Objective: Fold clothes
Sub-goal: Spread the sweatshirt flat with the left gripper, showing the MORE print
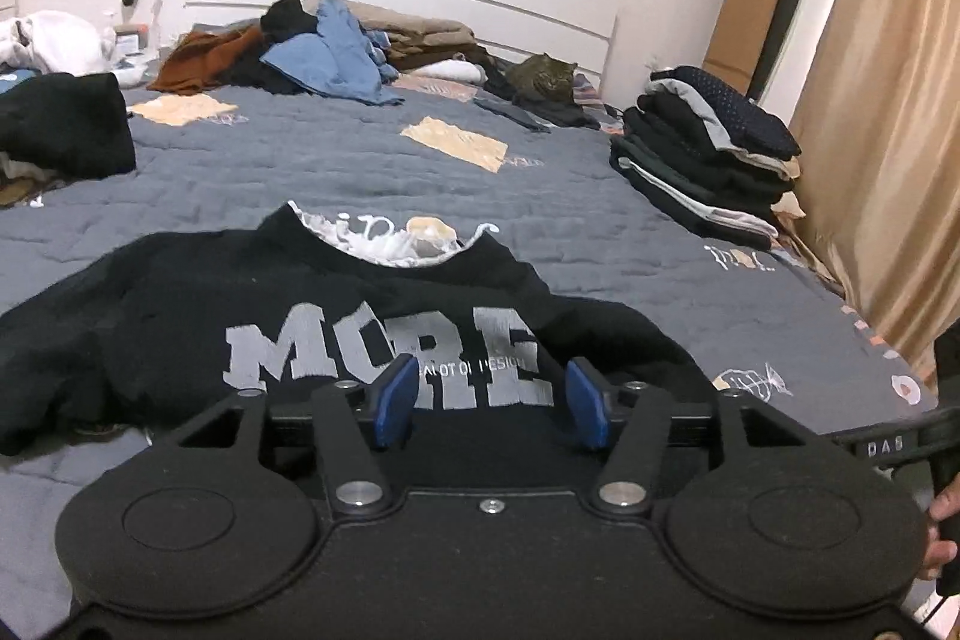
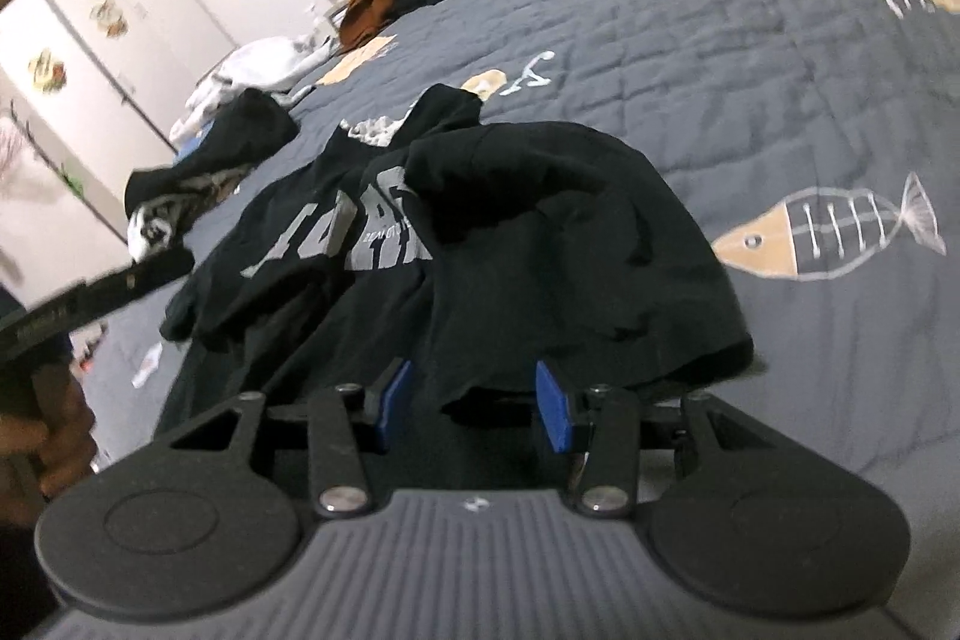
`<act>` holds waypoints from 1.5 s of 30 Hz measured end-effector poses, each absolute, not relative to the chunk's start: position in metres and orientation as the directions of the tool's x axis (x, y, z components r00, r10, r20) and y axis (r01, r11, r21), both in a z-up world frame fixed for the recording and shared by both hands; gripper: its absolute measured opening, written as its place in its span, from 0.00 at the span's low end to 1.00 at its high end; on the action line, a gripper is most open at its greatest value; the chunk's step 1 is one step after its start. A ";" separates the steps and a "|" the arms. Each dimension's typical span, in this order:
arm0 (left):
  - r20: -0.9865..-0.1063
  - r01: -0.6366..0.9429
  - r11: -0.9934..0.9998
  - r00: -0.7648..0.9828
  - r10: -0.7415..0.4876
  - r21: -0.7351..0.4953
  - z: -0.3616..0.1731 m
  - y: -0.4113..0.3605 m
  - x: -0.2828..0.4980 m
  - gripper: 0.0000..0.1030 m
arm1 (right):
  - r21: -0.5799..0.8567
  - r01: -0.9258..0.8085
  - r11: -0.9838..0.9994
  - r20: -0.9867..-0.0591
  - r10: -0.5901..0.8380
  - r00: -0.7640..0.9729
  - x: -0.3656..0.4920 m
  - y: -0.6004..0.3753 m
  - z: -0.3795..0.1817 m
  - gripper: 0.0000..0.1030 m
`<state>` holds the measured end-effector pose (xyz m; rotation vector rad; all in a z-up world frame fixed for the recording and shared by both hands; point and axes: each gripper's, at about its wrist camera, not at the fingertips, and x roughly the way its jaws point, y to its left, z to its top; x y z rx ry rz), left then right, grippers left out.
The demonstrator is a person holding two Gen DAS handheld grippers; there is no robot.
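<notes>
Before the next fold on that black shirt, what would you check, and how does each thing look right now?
1. Left tongs open: ok.
2. Right tongs open: ok.
3. Black shirt lying flat: not ok; in the right view one side is bunched over itself.
4. Bed cover bare beyond the shirt: ok.
5. Folded stack away from the shirt: ok.
6. Cat far off by the headboard: ok.
</notes>
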<state>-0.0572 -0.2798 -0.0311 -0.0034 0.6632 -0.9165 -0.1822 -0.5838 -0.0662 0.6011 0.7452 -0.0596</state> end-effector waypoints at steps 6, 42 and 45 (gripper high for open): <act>-0.534 0.742 0.623 0.431 -0.727 -0.248 -0.038 -0.283 -0.062 0.59 | 0.560 0.313 0.767 -0.653 0.176 0.737 -0.179 -0.588 -0.080 0.44; -0.561 0.734 0.612 0.384 -0.733 -0.296 -0.050 -0.289 -0.052 0.59 | 0.710 0.401 0.579 -0.576 0.150 0.803 -0.188 -0.617 -0.080 0.38; -0.562 0.735 0.609 0.381 -0.734 -0.298 -0.050 -0.290 -0.053 0.59 | 0.727 0.402 0.556 -0.581 0.186 0.793 -0.188 -0.614 -0.084 0.39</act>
